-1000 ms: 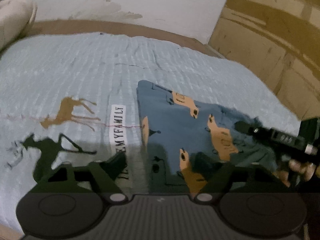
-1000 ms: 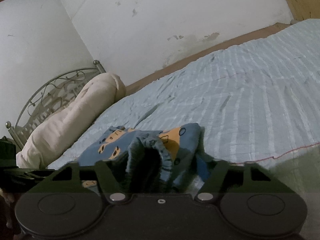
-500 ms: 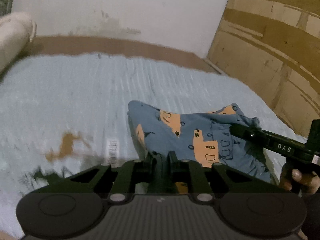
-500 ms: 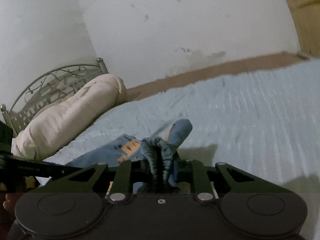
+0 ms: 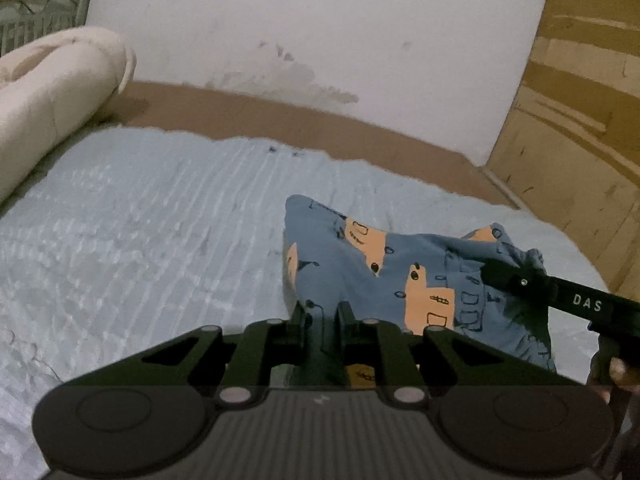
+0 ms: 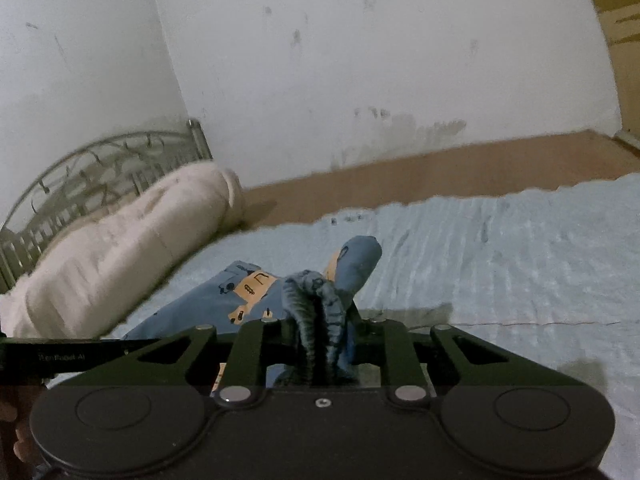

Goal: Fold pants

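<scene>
A pale blue bedspread [image 5: 140, 240] covers a bed against a stained white wall [image 5: 320, 32], with a cream bolster [image 6: 120, 248] at ten o'clock in the right view. The blue pants [image 5: 380, 276] are lifted off it at centre. The left gripper [image 5: 322, 314] clenches one edge; the right gripper [image 6: 320, 316] pinches the bunched waistband.

A bedroom: quilted bed [image 5: 140, 220], metal headboard [image 6: 100, 160], rolled duvet [image 6: 120, 248].
</scene>
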`<state>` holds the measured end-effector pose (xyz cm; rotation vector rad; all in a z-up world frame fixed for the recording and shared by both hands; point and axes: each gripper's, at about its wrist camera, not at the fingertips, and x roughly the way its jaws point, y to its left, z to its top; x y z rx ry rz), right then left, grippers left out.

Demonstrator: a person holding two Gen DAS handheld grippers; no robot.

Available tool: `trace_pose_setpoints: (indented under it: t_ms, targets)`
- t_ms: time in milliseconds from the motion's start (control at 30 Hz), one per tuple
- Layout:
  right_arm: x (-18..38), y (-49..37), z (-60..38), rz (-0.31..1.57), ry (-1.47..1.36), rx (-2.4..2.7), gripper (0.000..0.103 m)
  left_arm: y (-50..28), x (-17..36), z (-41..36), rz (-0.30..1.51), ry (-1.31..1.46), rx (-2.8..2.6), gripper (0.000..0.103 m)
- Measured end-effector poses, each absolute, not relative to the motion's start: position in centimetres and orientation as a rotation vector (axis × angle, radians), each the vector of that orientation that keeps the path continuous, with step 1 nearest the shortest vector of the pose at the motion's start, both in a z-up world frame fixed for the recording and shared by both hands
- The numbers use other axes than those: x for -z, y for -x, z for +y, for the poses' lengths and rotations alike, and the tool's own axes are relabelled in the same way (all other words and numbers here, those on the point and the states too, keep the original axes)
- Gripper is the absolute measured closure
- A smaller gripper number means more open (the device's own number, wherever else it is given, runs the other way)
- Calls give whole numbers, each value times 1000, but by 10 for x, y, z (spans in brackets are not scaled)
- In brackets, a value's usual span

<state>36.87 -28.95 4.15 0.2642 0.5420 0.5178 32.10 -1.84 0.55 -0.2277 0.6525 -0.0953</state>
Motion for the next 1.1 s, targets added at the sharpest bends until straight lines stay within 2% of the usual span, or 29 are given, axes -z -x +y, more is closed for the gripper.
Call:
trace_pose_setpoints:
  t_ms: [367,467,567,633,667,833,900,1033,1100]
  targets:
    - [-9,-384,-281,646,-265,-503,82,-331,15,-18,708,208,107,87]
    - [-5,-383,-283,658,-277,-494,80,-331,16,-18,716,201,108,86]
    - [-2,-382,-285,667,-289,-479,73,-331,14,-18,727,195,104,81]
    - [-1,-380,-285,668,-282,-458,68,-329,12,-18,732,193,99,64]
    - [0,-378,-285,669,-278,-452,66,-327,10,-18,732,191,97,61]
    - [-7,-362,-290,646,-273,-403,28,-305,-4,-21,695,165,80,25]
    - [-13,-349,-292,629,-263,-380,20,-291,-13,-23,670,148,73,14]
    - [-31,-307,-297,567,-262,-321,2,-253,-30,-25,586,104,66,1]
    - [-38,-283,-299,528,-277,-322,1,-232,-37,-25,549,84,65,1]
